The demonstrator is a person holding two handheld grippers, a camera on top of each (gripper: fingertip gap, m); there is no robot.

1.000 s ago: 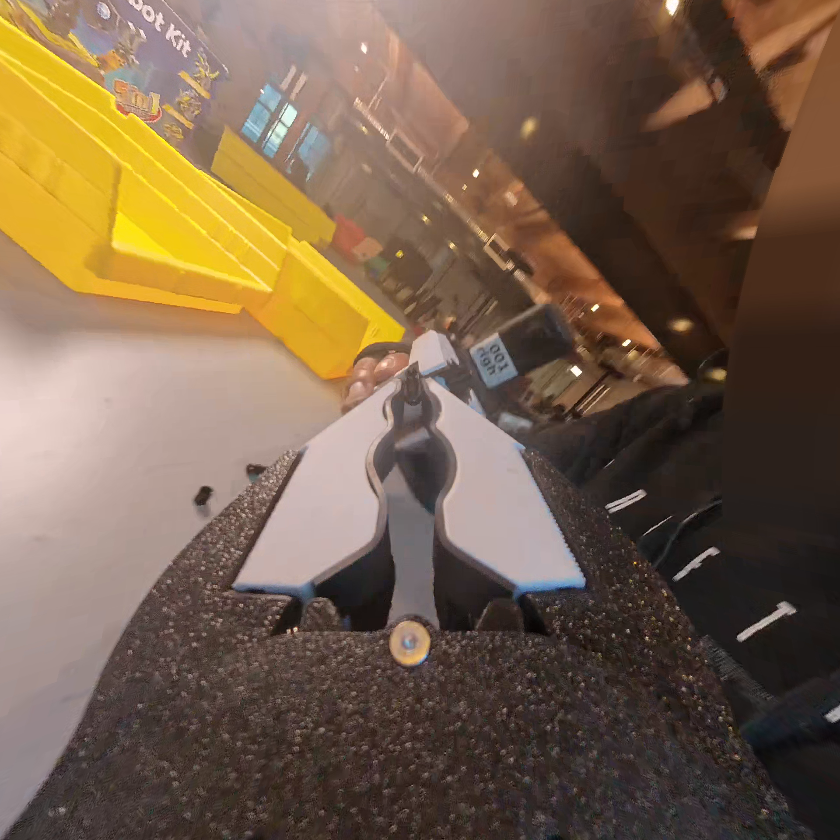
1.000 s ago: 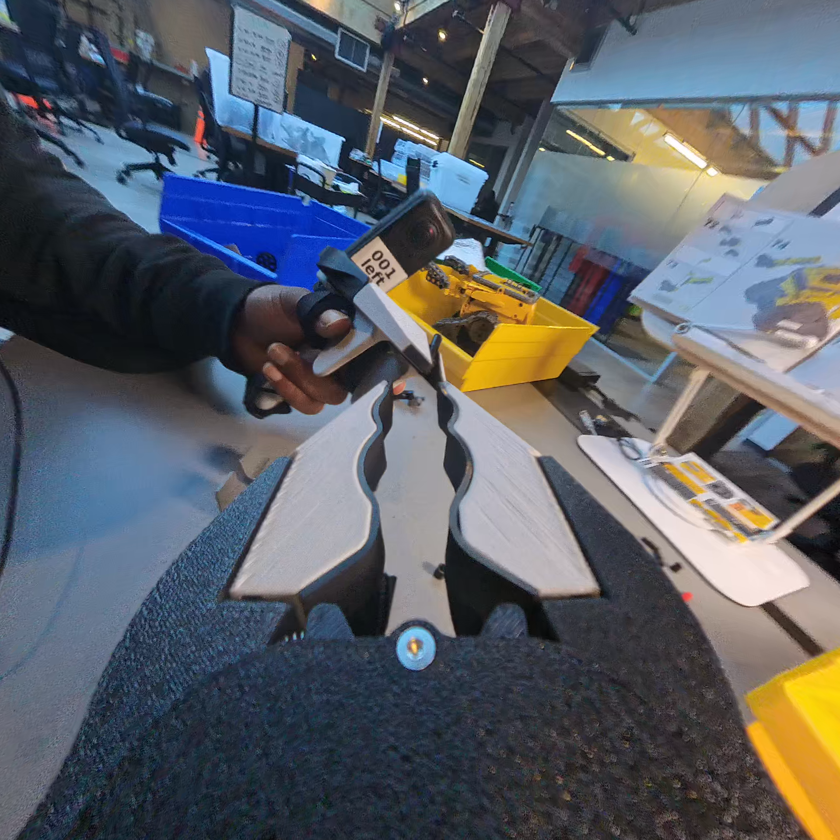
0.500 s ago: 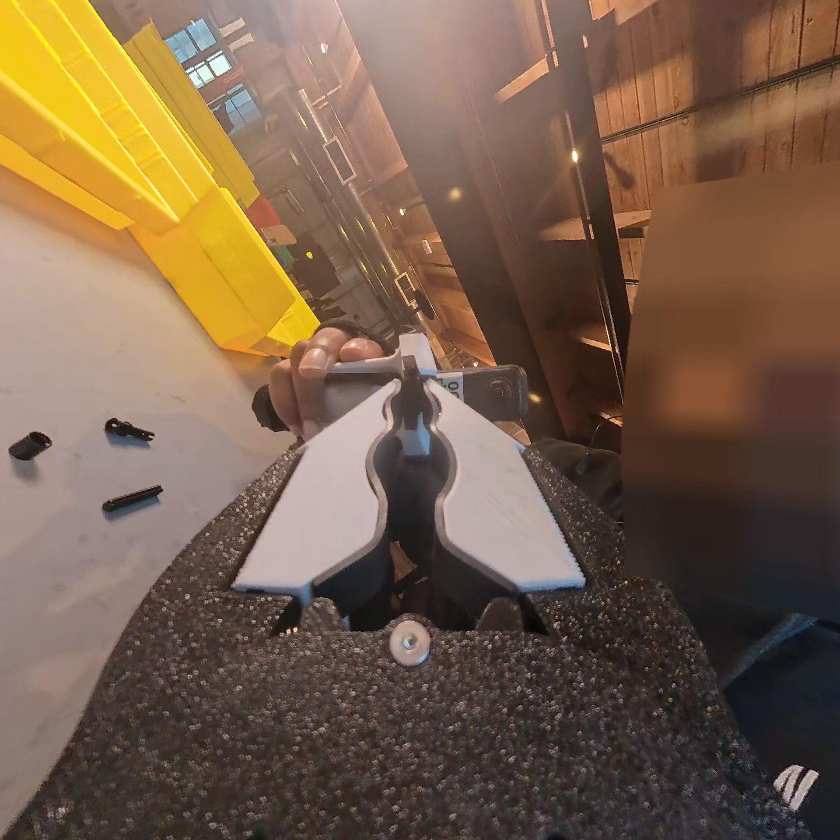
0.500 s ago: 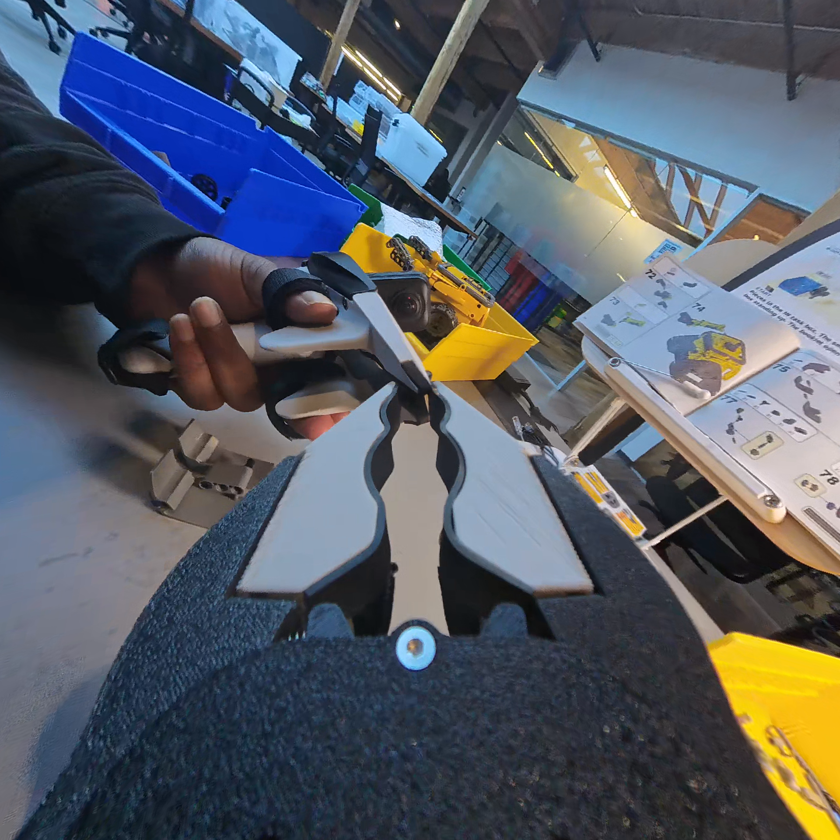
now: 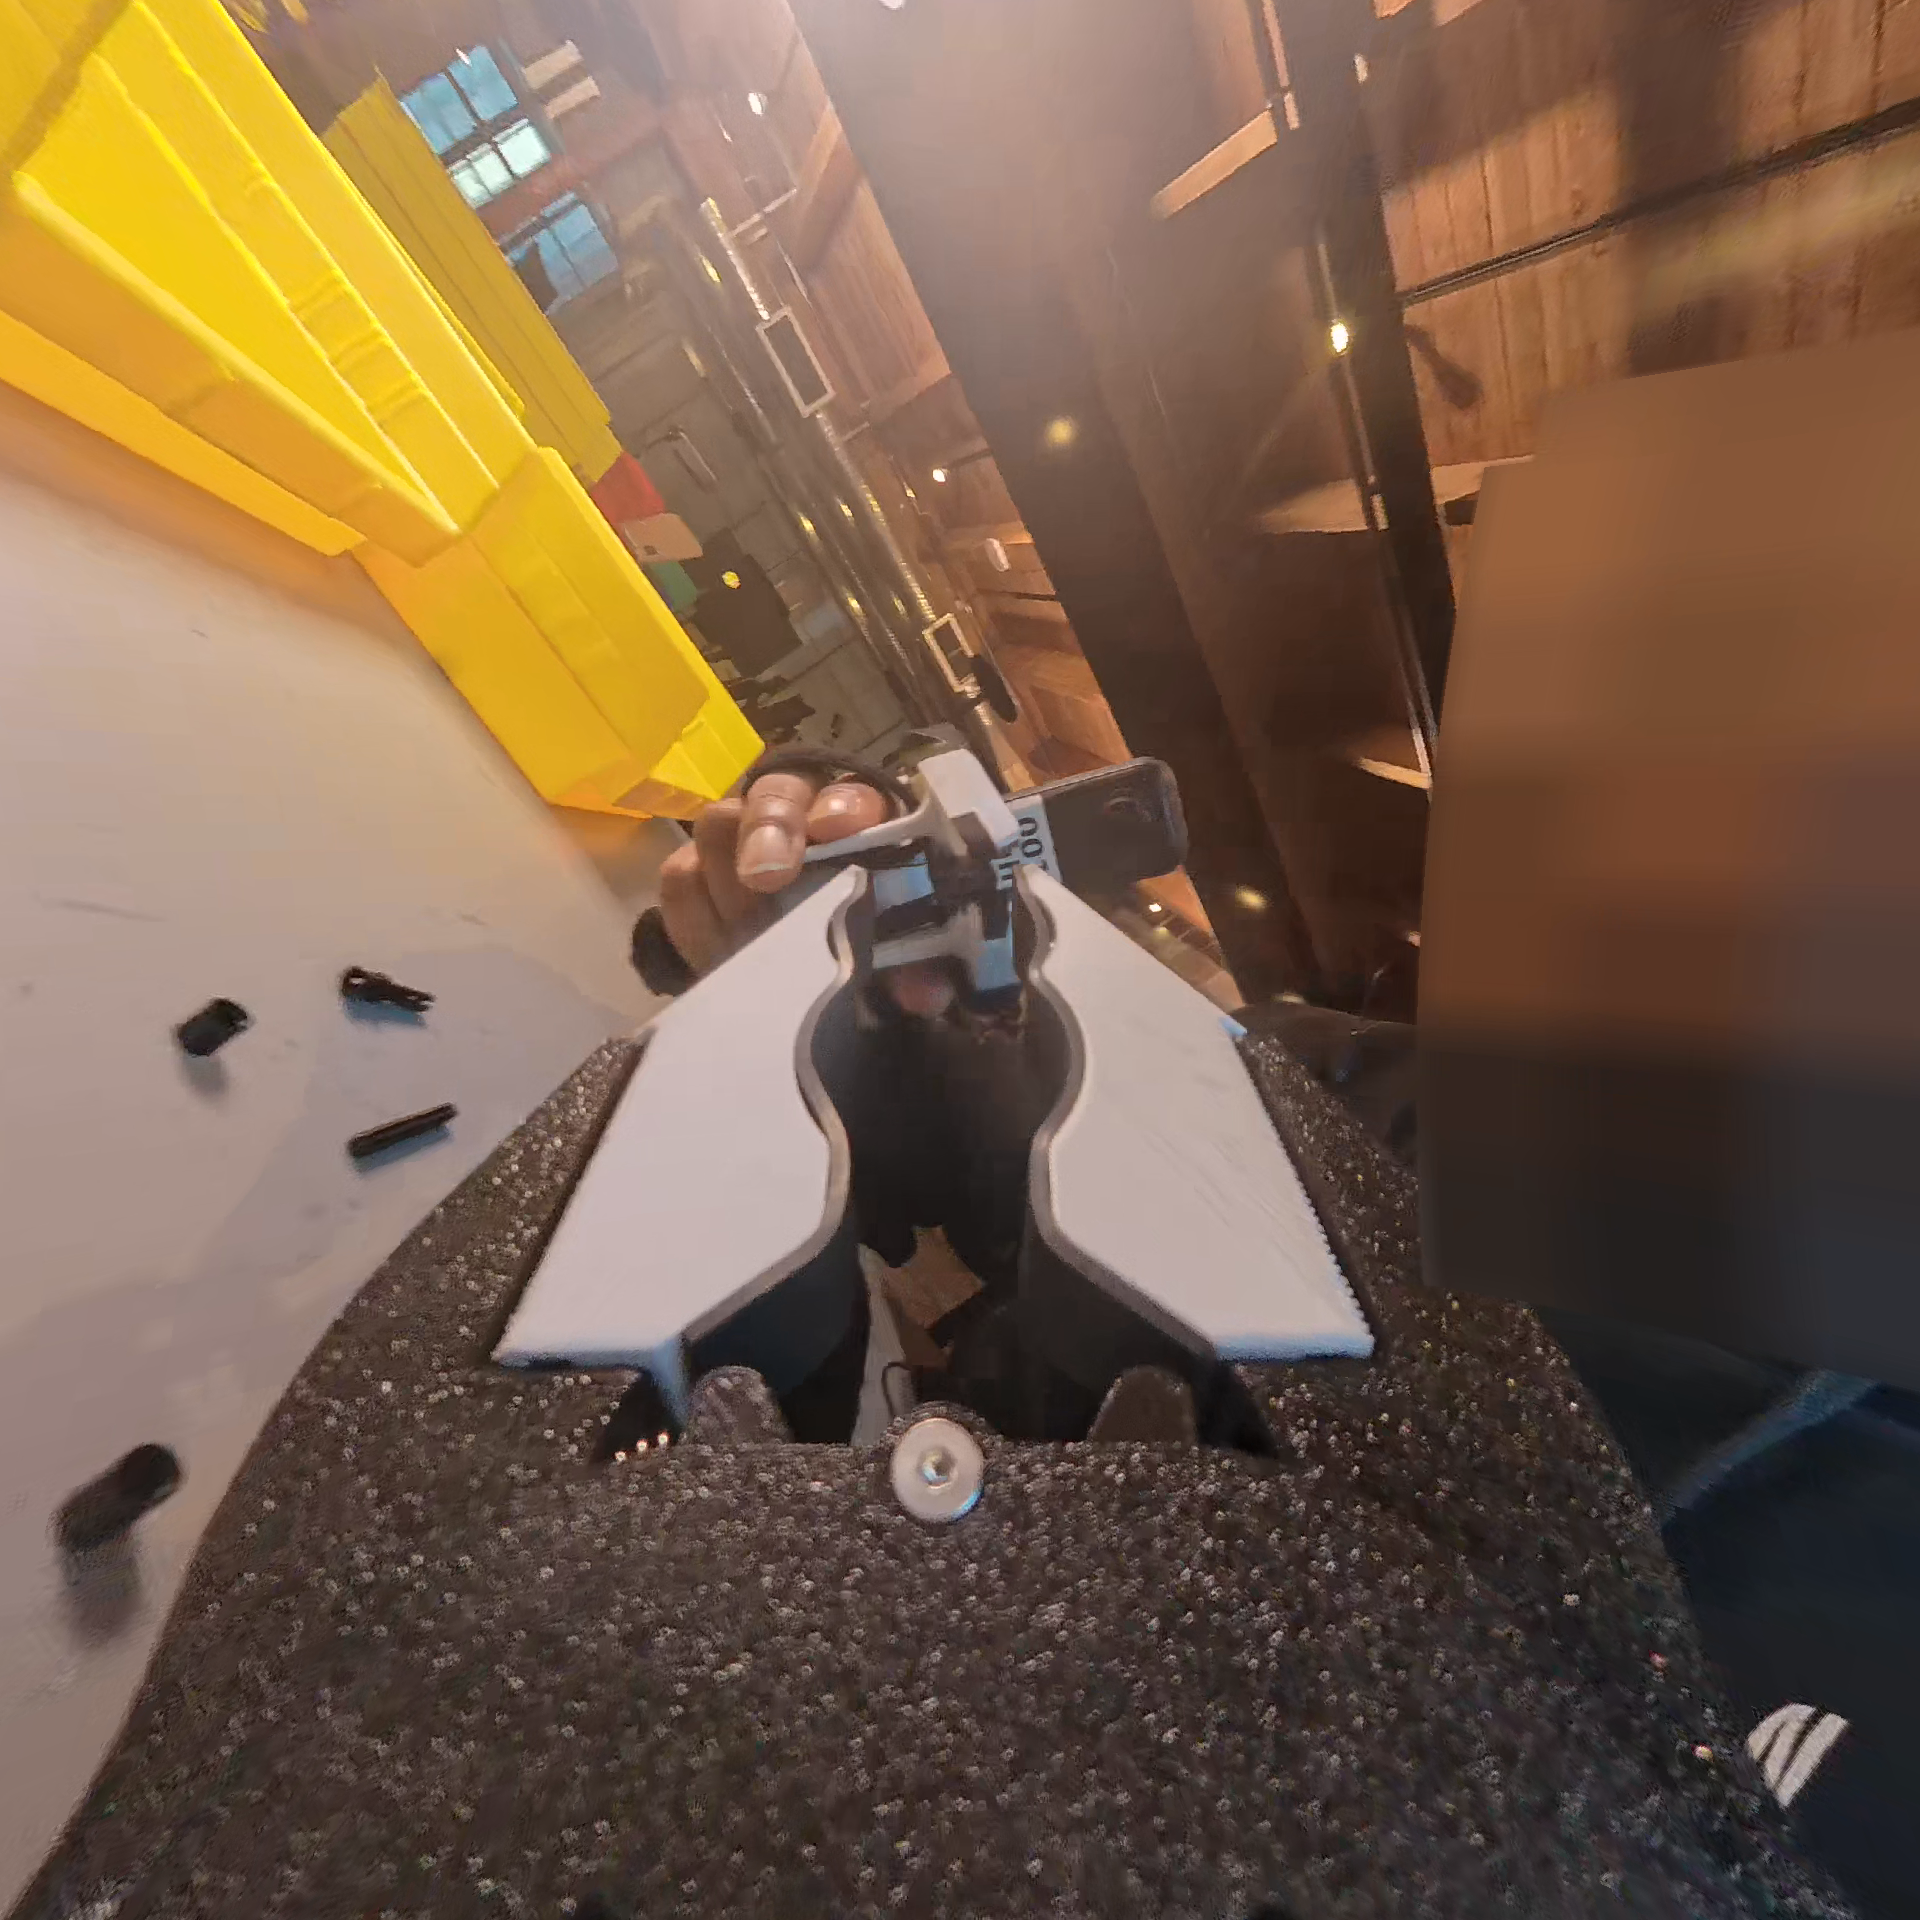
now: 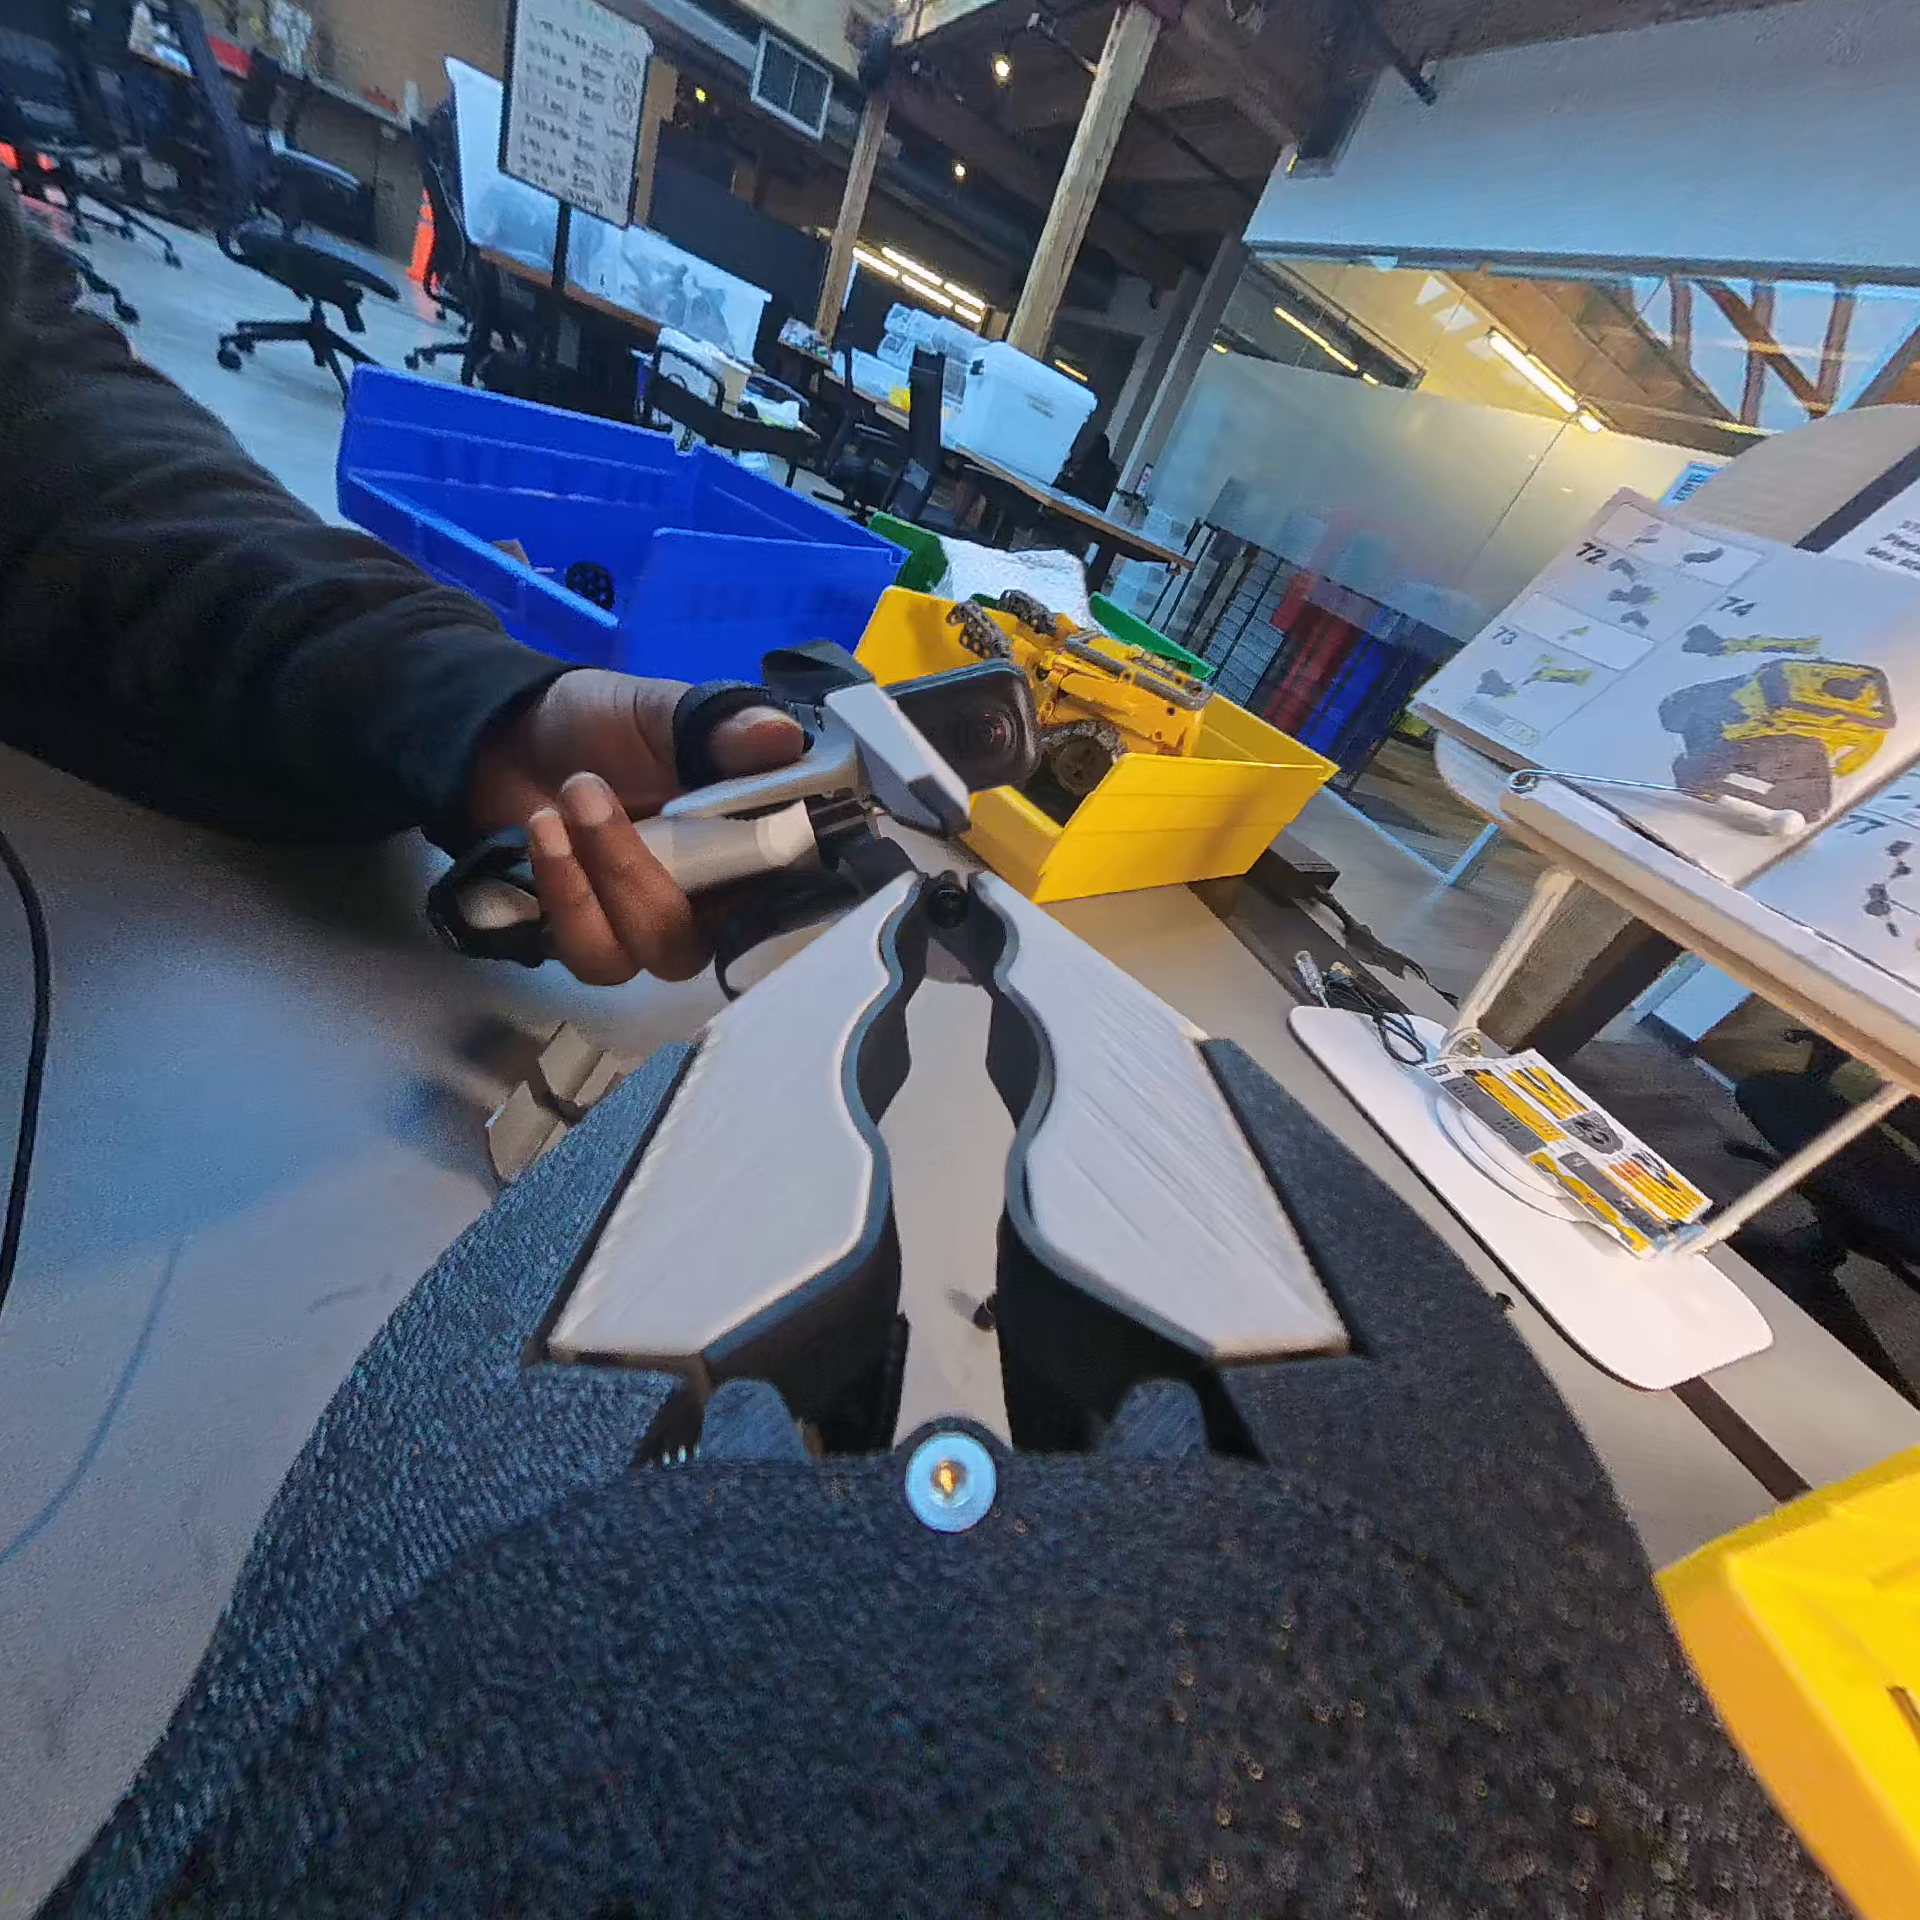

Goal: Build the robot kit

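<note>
The two claws meet tip to tip above the grey tabletop (image 6: 208,1299). The left claw (image 5: 940,914) has its two pale fingers drawn close at the tips around a small grey and black toy part (image 5: 935,925), though the picture is too blurry to tell whether it truly grips it. The right claw (image 6: 948,902) has its two fingers almost shut, with a tiny black round piece (image 6: 948,900) pinched between the tips. A hand (image 6: 613,821) in a dark sleeve (image 6: 187,623) holds the left claw's handle in the right wrist view. On the tabletop in the left wrist view lie four small black pins (image 5: 400,1129) (one near the bottom edge is blurred), well apart from the claws. Behind them stand yellow bins (image 5: 312,364) in a row. In the right wrist view there is one blue bin (image 6: 623,540), one yellow bin (image 6: 1143,831) with a yellow toy digger (image 6: 1101,675) inside it, and the corner of one more yellow bin (image 6: 1808,1662) at the bottom right. One open picture booklet (image 6: 1714,707) rests on a white stand (image 6: 1538,1278), and one small striped sheet (image 6: 1569,1143) lies on the stand's flat base.
</note>
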